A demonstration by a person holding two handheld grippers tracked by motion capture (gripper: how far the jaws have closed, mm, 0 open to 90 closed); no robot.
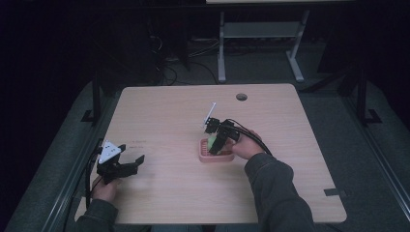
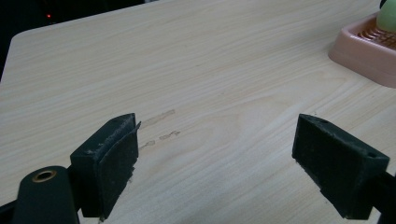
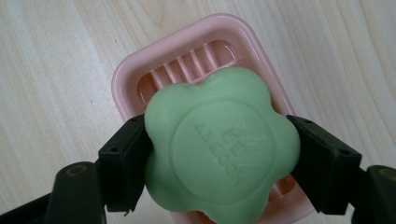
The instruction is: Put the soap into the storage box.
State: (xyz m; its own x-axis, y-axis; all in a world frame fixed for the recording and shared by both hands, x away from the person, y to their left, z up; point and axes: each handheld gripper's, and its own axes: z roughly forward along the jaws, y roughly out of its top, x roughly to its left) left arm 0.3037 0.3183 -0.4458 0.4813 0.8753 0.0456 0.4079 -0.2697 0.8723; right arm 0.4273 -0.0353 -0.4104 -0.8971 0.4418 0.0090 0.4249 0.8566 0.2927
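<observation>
Darkness surrounds the pale wooden table (image 1: 169,121), and beyond its far edge only grey floor and the legs of another table can be made out. From the high view the green soap (image 1: 212,141) is largely covered by the right gripper (image 1: 216,145), and the embossed lettering on the soap (image 3: 219,147) is too faint to be read in the right gripper view. The near end of the pink soap dish (image 3: 135,74) is cut off by the bottom edge there, and the dish (image 2: 359,44) is clipped at the corner of the left gripper view.

The right forearm is reached in from the lower right, the hand turned so that the gripper points down over the dish. The flower-shaped soap is pinched between its two jaws, directly above the ribbed dish near the table's middle. The left gripper (image 1: 126,166) is held low at the near left edge, its jaws spread wide over bare wood, well apart from the dish.
</observation>
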